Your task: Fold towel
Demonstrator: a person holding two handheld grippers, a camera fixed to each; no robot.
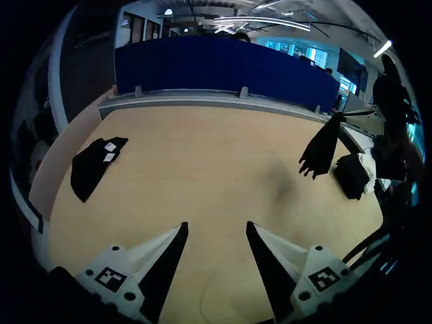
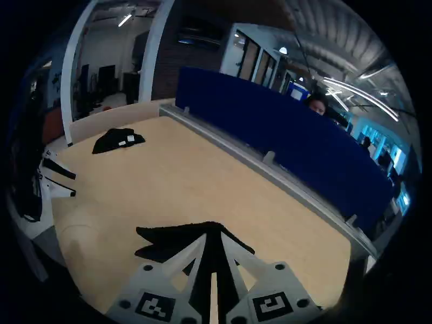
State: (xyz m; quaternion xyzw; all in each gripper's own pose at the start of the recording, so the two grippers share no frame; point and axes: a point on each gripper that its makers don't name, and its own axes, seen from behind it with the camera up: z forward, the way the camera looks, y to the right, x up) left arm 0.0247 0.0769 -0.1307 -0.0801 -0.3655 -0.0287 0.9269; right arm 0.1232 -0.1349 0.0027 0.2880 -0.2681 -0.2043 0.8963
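Right gripper [image 2: 213, 237] tight on black towel [image 2: 164, 237]

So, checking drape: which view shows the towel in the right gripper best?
Left gripper view: the whole black towel hangs from the right gripper. Right gripper view shows it bunched, foreshortened beyond the fingers.
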